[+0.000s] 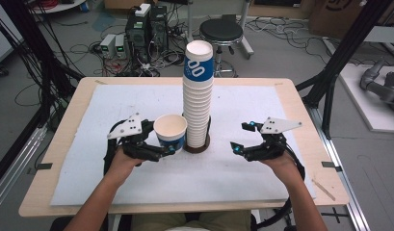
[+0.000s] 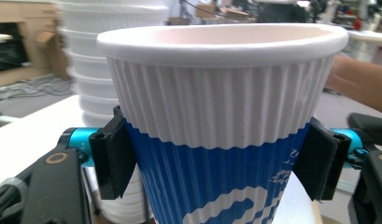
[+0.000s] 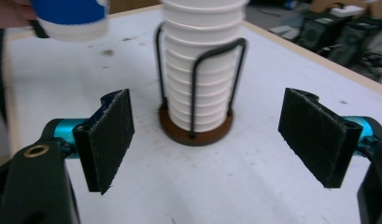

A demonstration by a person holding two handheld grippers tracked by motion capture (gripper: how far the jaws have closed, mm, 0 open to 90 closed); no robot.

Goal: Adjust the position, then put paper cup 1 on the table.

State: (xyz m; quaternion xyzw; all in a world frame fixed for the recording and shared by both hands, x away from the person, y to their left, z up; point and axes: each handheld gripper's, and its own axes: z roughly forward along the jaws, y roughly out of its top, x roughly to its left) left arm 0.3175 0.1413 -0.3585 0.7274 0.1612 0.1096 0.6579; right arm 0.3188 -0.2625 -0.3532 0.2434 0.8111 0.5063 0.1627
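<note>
White foam covers most of the table [image 1: 137, 178], soft and flat, so cups land gently under my fingers. Next biggest is the tall stack of cups [image 1: 198, 96], ribbed white paper with one blue cup near the top. It stands in a wire holder [image 3: 196, 93] on a round brown base, straight ahead of my right gripper [image 3: 212, 140], so it cannot tip. I think that hand is waiting to steady it. Its jaws stand wide with nothing between them. My left gripper [image 2: 216, 163] squeezes the single cup [image 2: 221, 121] from both sides, on the blue part just under the white ribs. The cup stays upright, just beside the stack. Its rim is smooth and rolled.
</note>
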